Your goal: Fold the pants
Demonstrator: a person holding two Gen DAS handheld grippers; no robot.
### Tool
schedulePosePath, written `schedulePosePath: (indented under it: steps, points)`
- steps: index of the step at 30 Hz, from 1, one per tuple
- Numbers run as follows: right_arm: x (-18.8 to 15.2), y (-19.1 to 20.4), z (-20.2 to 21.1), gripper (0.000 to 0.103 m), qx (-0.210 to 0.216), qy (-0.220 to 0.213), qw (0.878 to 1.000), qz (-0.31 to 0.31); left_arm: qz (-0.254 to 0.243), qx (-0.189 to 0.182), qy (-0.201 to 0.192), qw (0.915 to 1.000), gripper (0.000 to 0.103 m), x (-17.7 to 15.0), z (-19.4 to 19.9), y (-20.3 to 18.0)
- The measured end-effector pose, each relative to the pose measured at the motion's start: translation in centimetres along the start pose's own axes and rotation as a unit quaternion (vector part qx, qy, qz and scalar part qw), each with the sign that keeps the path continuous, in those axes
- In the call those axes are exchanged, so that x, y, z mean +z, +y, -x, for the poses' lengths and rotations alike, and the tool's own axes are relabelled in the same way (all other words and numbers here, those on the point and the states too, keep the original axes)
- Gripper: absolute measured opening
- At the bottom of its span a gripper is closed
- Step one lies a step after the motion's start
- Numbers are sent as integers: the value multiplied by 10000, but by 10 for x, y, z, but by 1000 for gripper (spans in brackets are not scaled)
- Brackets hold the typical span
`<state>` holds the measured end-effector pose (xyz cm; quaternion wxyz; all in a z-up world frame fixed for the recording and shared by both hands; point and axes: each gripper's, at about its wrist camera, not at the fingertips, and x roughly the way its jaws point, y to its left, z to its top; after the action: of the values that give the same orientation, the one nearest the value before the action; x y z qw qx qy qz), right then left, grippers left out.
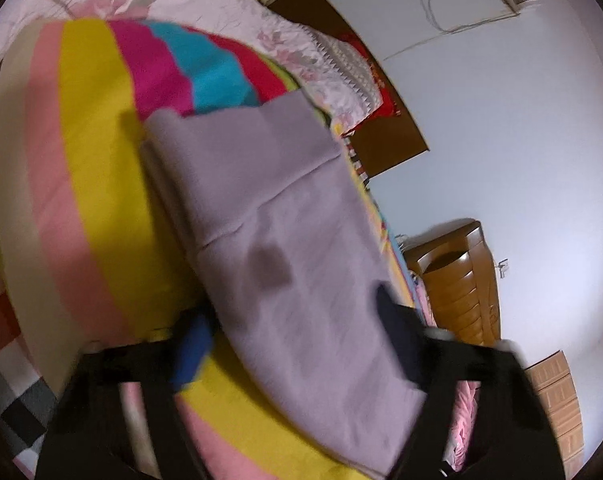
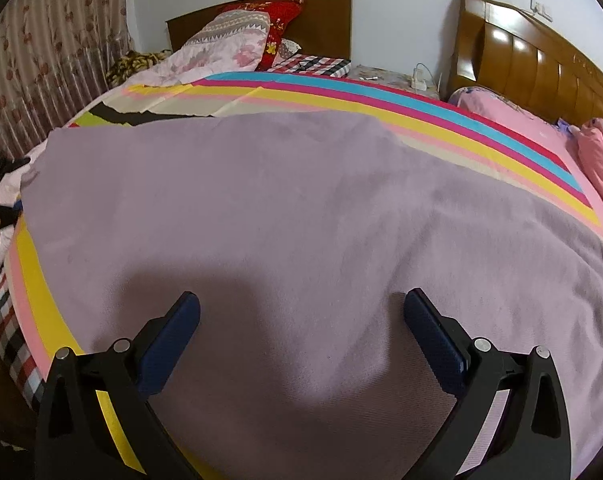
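The lilac pants [image 2: 261, 200] lie spread flat across the striped bedsheet [image 2: 421, 112]. My right gripper [image 2: 301, 308] hovers just over them, open, its blue pads wide apart and only flat cloth below. The left wrist view is tilted and blurred. There a folded band of the pants [image 1: 293, 220] runs up the sheet [image 1: 93, 140] and passes between the fingers of my left gripper [image 1: 293, 332]. Its jaws stand apart with the cloth's near end between them, one pad at each edge. The cloth there looks flat, not pinched.
Pillows and a floral quilt [image 2: 237, 36] are piled at the far end by a headboard. A second bed with a pink quilt [image 2: 601, 160] and a wooden headboard [image 2: 541, 60] stands on the right. A wooden nightstand [image 1: 461, 280] and a curtain [image 2: 53, 40] are nearby.
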<state>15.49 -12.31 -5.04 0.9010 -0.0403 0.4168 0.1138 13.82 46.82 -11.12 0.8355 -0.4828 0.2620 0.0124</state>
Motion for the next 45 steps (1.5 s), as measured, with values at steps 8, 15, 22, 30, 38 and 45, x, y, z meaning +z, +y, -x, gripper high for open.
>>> schedulePosePath:
  steps: [8, 15, 22, 30, 38, 45]
  points:
    - [2, 13, 10, 98, -15, -230, 9997, 127, 176, -342, -249, 9989, 78, 0, -12, 18]
    - [57, 96, 10, 98, 1240, -435, 9865, 975, -298, 545, -406, 9972, 14, -6, -22, -11]
    - [71, 153, -72, 99, 990, 546, 9826, 1471, -487, 364, -555, 9966, 13, -3, 2, -26]
    - [73, 149, -75, 99, 1072, 562, 9822, 1434, -901, 930, -873, 9877, 12, 1, 7, -81]
    - [65, 85, -20, 96, 2098, -544, 9762, -74, -4319, 1161, -1212, 8862, 11, -104, 8, -296]
    - [31, -53, 93, 98, 1236, -2123, 9588, -1427, -6973, 401, 910, 7098, 42, -349, -80, -327]
